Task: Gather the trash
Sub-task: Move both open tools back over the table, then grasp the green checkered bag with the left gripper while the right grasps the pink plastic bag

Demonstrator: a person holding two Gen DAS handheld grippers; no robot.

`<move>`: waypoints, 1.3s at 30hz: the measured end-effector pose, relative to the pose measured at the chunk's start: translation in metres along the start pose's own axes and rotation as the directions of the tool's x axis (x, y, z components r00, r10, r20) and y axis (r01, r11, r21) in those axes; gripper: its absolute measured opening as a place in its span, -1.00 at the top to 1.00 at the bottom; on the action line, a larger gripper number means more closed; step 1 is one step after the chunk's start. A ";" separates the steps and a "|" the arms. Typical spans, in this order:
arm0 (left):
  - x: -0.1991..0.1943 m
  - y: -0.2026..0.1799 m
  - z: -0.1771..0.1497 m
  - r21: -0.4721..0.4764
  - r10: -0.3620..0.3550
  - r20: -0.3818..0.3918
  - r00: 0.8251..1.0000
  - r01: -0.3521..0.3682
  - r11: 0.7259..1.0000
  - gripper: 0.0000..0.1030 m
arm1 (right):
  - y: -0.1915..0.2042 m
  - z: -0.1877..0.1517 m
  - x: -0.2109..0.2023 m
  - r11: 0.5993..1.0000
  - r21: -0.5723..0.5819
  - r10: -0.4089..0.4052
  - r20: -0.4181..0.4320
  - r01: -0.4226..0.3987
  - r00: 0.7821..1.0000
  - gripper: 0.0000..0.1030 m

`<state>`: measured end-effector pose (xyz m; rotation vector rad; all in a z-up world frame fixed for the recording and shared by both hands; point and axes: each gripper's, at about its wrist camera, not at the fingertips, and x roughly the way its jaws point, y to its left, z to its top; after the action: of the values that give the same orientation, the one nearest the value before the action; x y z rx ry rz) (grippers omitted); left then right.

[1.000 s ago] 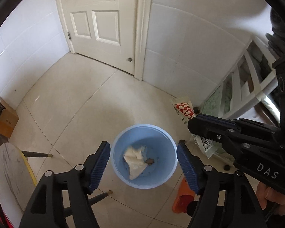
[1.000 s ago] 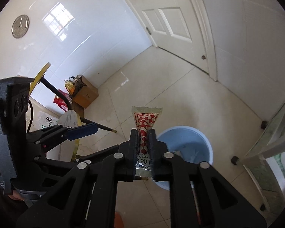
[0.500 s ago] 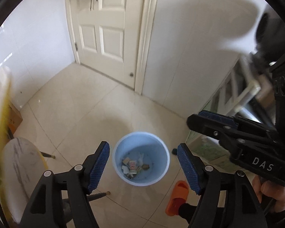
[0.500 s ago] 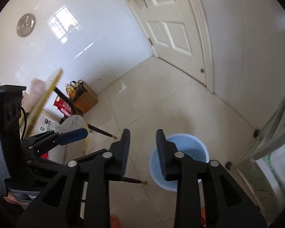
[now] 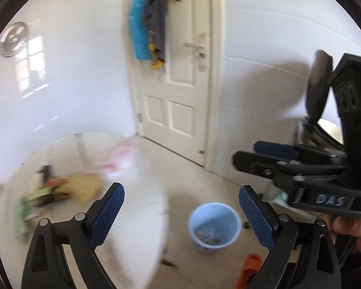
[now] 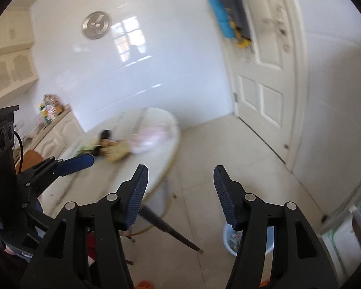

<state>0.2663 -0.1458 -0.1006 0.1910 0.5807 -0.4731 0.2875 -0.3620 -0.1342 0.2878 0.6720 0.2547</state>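
Your right gripper [image 6: 180,190] has just spread its jaws, packet gone, and your left gripper [image 5: 181,213], jaws likewise released, now sits far above the bin [image 5: 214,226].

left gripper [image 5: 181,213] agape, right gripper [image 6: 180,193] opening, empty

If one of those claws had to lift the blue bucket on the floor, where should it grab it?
Probably the rim of the blue bucket, from above: it stands upright with its mouth open, so one finger could go inside the thin wall and one outside. The body looks too wide to straddle. The left gripper is open and empty.
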 end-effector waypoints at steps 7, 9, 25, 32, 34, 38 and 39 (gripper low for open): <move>-0.048 0.073 -0.042 -0.077 0.216 -0.011 0.976 -0.216 0.973 -0.94 | 0.087 0.013 0.027 0.992 -0.114 0.045 -0.018 -0.047 0.999 -0.22; -0.049 0.106 -0.057 -0.126 0.281 -0.052 0.958 -0.285 0.950 -0.95 | 0.098 0.014 0.041 0.990 -0.134 0.041 -0.025 -0.044 0.999 -0.24; 0.038 0.206 -0.076 -0.144 0.454 -0.317 0.833 -0.515 0.845 -0.96 | 0.061 0.025 0.173 0.997 -0.059 -0.067 -0.153 0.058 0.986 -0.43; 0.065 0.243 -0.074 -0.173 0.438 -0.345 0.830 -0.515 0.840 -0.96 | 0.038 0.043 0.221 0.994 0.040 -0.098 -0.182 0.107 0.978 -0.65; 0.074 0.256 -0.074 -0.178 0.435 -0.356 0.827 -0.517 0.837 -0.96 | 0.034 0.047 0.234 0.991 0.062 -0.101 -0.202 0.115 0.974 -0.66; 0.087 0.279 -0.074 -0.214 0.393 -0.364 0.845 -0.486 0.847 -0.94 | 0.034 0.049 0.252 0.991 0.075 -0.094 -0.227 0.113 0.969 -0.67; 0.089 0.282 -0.073 -0.222 0.381 -0.359 0.852 -0.475 0.852 -0.80 | 0.035 0.050 0.255 0.991 0.071 -0.095 -0.228 0.114 0.969 -0.68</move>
<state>0.4317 0.0905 -0.1990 0.0942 0.8786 0.0974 0.5066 -0.2564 -0.2309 0.3057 0.9203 0.1595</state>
